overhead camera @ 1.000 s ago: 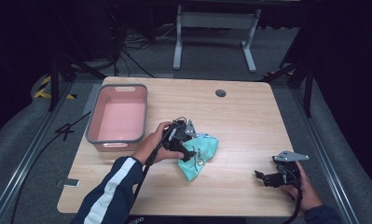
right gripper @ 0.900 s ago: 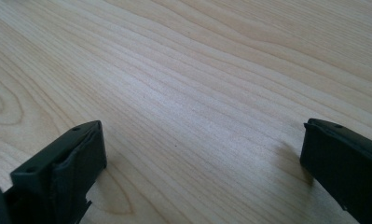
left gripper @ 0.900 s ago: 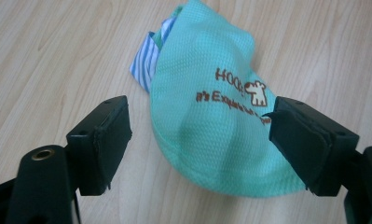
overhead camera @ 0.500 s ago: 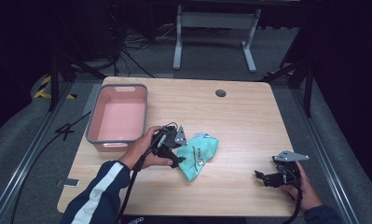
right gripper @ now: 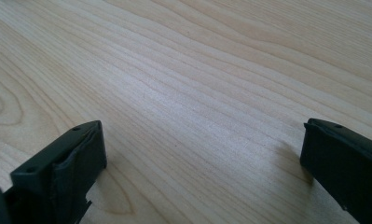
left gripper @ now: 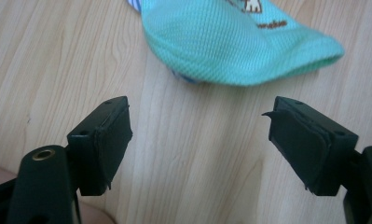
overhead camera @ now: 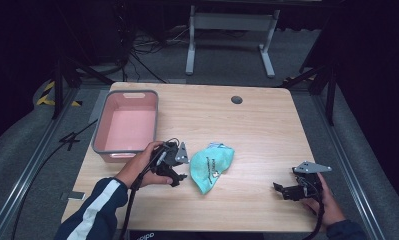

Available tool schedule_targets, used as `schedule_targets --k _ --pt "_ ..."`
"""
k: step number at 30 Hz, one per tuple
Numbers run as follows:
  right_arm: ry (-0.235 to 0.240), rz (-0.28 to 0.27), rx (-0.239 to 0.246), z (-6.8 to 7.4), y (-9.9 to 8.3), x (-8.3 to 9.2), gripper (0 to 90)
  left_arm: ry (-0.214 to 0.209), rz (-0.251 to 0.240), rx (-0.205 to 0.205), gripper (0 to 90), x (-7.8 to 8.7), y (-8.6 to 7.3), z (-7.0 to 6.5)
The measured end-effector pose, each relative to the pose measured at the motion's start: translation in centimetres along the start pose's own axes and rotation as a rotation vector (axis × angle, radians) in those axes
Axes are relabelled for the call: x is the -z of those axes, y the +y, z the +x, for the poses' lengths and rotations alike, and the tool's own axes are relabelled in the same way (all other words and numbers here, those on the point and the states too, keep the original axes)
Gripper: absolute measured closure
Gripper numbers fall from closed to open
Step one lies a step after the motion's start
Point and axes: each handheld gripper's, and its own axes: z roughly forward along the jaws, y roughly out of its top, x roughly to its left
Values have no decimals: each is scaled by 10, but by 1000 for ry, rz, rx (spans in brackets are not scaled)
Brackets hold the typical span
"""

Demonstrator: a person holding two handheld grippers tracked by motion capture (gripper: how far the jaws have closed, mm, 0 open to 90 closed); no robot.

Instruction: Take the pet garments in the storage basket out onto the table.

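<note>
bare wood lies open across the middle and far side of the table (overhead camera: pixel 267 120), with the pink tub (overhead camera: pixel 126 125) near its left edge. my right claw (overhead camera: pixel 287 190) sits by the near right corner, spread wide over empty wood, well apart from everything. the print on the green cloth (overhead camera: pixel 213 164) is too small to read, and its top is cut off in the left gripper view. my left claw (overhead camera: pixel 176 172) is spread, holding nothing, the cloth just beyond its tips.
</note>
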Motion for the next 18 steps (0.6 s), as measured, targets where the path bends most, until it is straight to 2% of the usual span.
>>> schedule_targets --k 8,11,14,15,16,18 --pt "-1 0 0 0 0 0 6 8 15 10 213 4 -22 -1" --pt "-1 -1 -1 0 0 0 6 28 17 22 203 5 -32 -2" --pt "-2 -1 -1 0 0 0 6 17 10 39 204 8 -41 -1" --pt "-2 -1 -1 0 0 0 6 29 8 47 204 9 -49 -1" --pt "-2 -1 -1 0 0 0 5 19 12 53 204 10 -54 -1" --pt "-2 -1 -1 0 0 0 6 29 16 58 206 10 -61 -2"
